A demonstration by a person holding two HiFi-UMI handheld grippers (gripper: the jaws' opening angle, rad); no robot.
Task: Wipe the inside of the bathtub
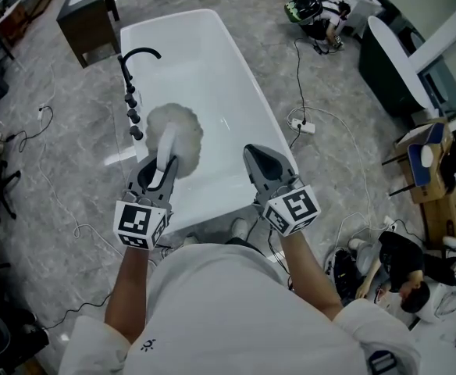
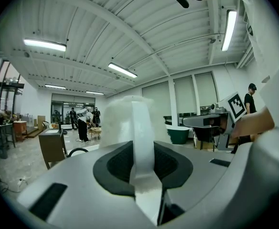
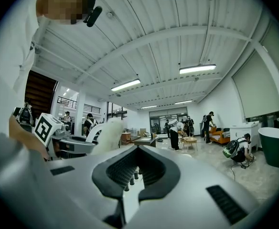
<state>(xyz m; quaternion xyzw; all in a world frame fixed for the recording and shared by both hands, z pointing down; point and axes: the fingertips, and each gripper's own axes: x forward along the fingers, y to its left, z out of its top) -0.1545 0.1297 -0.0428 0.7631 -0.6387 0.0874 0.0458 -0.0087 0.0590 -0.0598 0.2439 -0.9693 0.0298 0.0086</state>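
Left tongs (image 1: 160, 176) round mop handle (image 1: 167, 148); bathtub (image 1: 212, 73) beyond

The long glossy white bathtub (image 1: 212, 69) carries a curved black metal faucet (image 1: 138, 55). The fluffy white round mop (image 1: 185, 127) matches the tub. The grey left gripper (image 1: 162, 167) and grey right gripper (image 1: 261, 156) bear black-and-white square-patterned cubes. The marbled grey stone floor (image 1: 72, 131) surrounds them.

The left gripper (image 1: 162, 172) clamps the handle of a fluffy white brush (image 1: 177, 131) above the white tub (image 1: 220, 69); the right gripper (image 1: 265, 162) hovers beside it, jaws seemingly together; a black tap (image 1: 137, 57) stands on the tub's left rim
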